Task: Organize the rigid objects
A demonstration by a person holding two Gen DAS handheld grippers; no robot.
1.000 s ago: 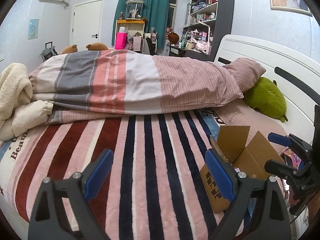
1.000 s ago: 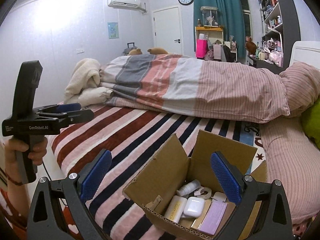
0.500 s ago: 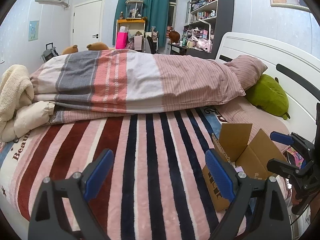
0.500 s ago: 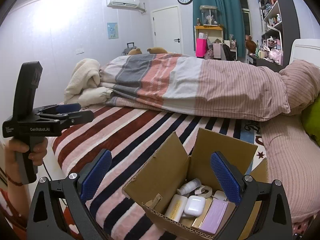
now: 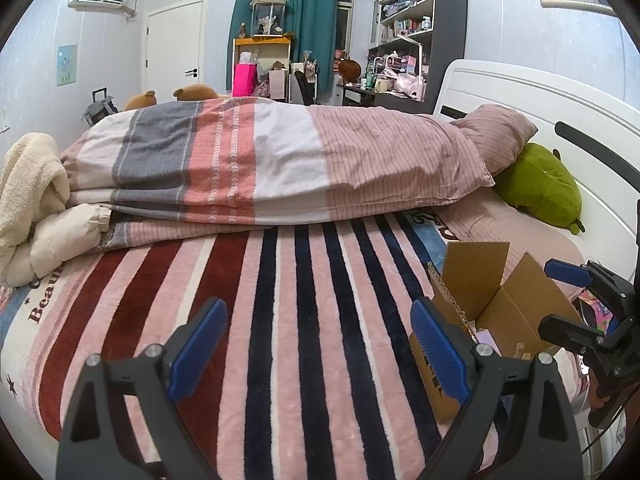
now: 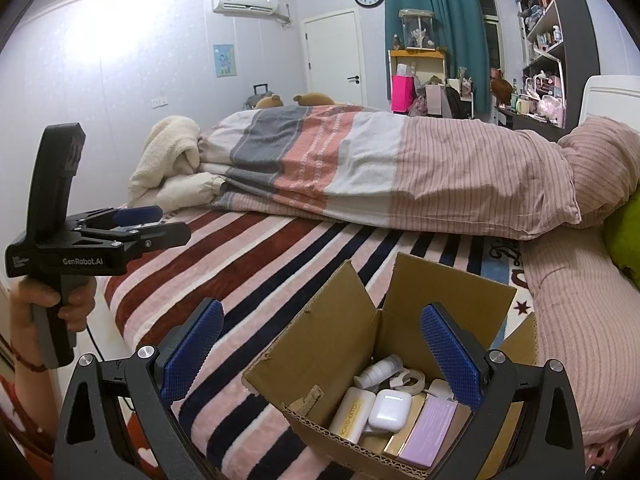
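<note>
Cardboard box (image 6: 384,344) sits on the striped blanket (image 5: 304,320) near the bed's right edge, flaps up. Judged light and stiff but crushable; take it by a side wall, not a flap.

Inside, packed touching one another: a lilac flat box (image 6: 428,432), rigid, best pinched across its short sides; a cream tube (image 6: 352,414), smooth and probably slippery, so grip mid-body; a white earbud case (image 6: 390,410), hard, glossy, rounded, likely to squirt out, so take its flat faces; a small white bottle (image 6: 378,370); a tape roll (image 6: 408,380), gripped through the rim.

Your right gripper (image 6: 320,360) hovers above the box, jaws apart, empty. Your left gripper (image 5: 320,352) hangs level over bare blanket left of the box, jaws apart, empty.
</note>
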